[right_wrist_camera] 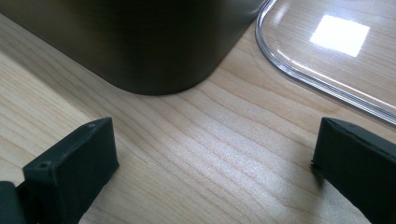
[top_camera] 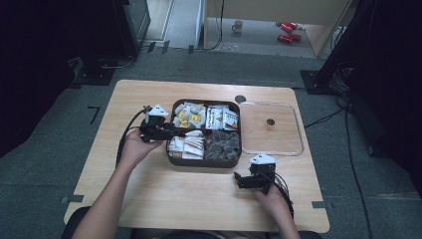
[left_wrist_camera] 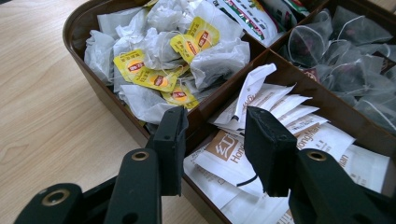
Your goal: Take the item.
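Brown divided box (top_camera: 205, 160) sitting on worktop (top_camera: 164, 194); left gripper (left_wrist_camera: 215, 133) and right gripper (right_wrist_camera: 212, 158) both hovering with jaws apart, gripping nothing.

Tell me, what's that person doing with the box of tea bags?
A person sits at a wooden table with a gripper in each hand. The left gripper is open and reaches over the edge of a brown box, right above some white packets. Beside them lie tea bags with yellow tags. The right gripper is open too, waiting low on the table near the box. The clear lid lies next to the box, so it is already off.
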`<state>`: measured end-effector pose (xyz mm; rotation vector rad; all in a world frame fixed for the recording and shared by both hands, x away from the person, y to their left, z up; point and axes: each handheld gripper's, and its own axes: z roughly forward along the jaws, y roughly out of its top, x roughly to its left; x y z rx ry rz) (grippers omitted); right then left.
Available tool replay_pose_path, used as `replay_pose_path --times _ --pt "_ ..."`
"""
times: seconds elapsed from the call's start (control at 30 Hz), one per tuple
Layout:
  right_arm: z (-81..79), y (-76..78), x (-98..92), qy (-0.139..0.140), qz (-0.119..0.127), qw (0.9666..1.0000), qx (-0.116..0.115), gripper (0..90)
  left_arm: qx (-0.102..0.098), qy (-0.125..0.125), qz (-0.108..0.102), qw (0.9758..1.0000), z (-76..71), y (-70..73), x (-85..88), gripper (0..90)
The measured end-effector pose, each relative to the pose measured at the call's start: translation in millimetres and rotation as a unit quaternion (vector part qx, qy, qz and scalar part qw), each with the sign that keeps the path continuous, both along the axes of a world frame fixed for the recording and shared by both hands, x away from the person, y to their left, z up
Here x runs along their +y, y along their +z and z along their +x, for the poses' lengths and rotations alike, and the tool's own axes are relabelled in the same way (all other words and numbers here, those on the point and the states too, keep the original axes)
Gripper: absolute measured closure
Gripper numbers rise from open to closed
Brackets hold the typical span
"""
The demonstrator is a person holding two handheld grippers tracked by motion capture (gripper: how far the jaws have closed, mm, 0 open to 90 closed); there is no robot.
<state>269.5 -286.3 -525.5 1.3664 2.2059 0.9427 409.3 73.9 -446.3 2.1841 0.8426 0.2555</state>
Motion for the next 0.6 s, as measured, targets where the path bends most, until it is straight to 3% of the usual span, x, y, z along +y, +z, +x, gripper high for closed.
replay_pose_path --times 0.13,0.37,0.6 --pt "-0.1 0.0 -0.1 0.000 0.000 1.0000 0.000 0.0 0.010 -0.003 -0.014 0.9999 3.4 -3.6 -0.4 63.0" --pt "-0.7 -0.1 -0.8 0.002 0.000 1.0000 -0.001 0.0 0.008 -0.011 0.003 0.9999 5.2 -9.1 -5.9 68.8" --pt "-1.4 0.0 -1.3 0.003 0.000 1.0000 0.000 0.0 0.030 -0.033 0.012 0.9989 10.9 -15.6 -17.0 71.7"
